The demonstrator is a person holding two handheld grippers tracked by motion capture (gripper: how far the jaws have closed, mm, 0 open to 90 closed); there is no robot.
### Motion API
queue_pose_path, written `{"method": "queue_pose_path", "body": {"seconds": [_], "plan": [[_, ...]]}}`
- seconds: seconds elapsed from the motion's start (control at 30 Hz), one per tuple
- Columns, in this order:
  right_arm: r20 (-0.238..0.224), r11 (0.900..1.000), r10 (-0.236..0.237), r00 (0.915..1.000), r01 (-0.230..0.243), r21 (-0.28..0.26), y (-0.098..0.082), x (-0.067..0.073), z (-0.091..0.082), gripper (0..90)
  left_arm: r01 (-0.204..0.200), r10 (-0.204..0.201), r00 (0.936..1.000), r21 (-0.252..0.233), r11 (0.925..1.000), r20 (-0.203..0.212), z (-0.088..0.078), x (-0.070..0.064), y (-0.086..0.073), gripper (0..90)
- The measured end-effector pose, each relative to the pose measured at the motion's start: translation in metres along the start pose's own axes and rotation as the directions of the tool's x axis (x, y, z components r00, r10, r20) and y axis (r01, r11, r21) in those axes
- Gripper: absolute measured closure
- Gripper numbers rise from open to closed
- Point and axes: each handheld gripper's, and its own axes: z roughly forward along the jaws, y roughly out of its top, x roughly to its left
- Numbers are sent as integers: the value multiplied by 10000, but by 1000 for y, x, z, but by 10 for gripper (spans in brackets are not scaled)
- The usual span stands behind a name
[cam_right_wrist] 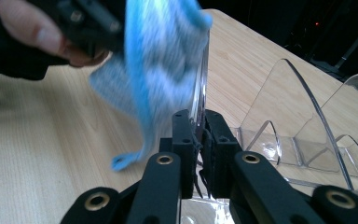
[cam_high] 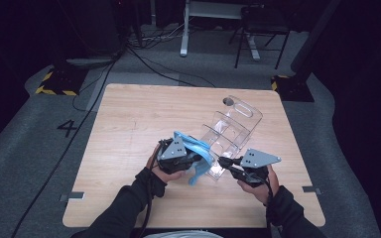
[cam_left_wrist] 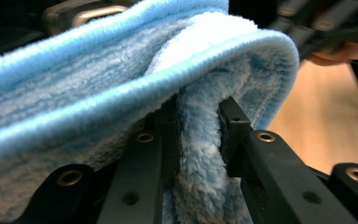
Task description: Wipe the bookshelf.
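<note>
A clear plastic tiered holder lies on the wooden table, its near end between the two hands. My right gripper is shut on the holder's thin front wall; in the right gripper view the clear edge runs between the two black pads. My left gripper is shut on a fluffy light blue cloth, which presses against the holder's near end. In the left gripper view a fold of the cloth is pinched between the jaws and the rest bulges above them. The cloth hangs beside the clear wall.
Bare wood lies to the left and behind the holder. Beyond the table's far edge are cables on a grey carpet, a chair, a desk leg and yellow-black floor markings. Dark sleeves come in from the bottom.
</note>
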Motion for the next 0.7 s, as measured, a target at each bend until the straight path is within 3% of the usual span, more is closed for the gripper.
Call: {"method": "queue_pose_path", "body": {"seconds": [0.1, 0.13, 0.27, 0.33, 0.47, 0.53, 0.7], "plan": [[28, 10000, -20, 10000, 20, 3, 0, 0, 0, 851, -224, 203, 9987, 449, 9987, 462, 14, -12, -4, 748], [29, 10000, -32, 10000, 32, 7, 0, 0, 0, 852, -482, 442, 9975, 740, 9961, 551, 19, -16, -5, 748], [36, 10000, -49, 10000, 49, 7, 0, 1, 0, 851, -974, 839, 9923, 1548, 9831, 915, 39, -27, -15, 748], [34, 10000, -51, 10000, 51, 8, 0, 1, 0, 852, -1274, 1098, 9892, 1984, 9718, 974, 47, -31, -19, 748], [20, 10000, -19, 10000, 19, 14, 0, 0, 0, 852, -1227, 1010, 9894, 2281, 9659, 1047, 49, -30, -23, 750], [49, 10000, -23, 10000, 23, 20, 0, 1, 0, 853, -1230, 1018, 9908, 2793, 9523, 892, 52, -25, -33, 750], [65, 10000, -30, 10000, 30, 43, 0, 1, -1, 853, -1116, 940, 9929, 2972, 9483, 731, 48, -16, -36, 750]]}}
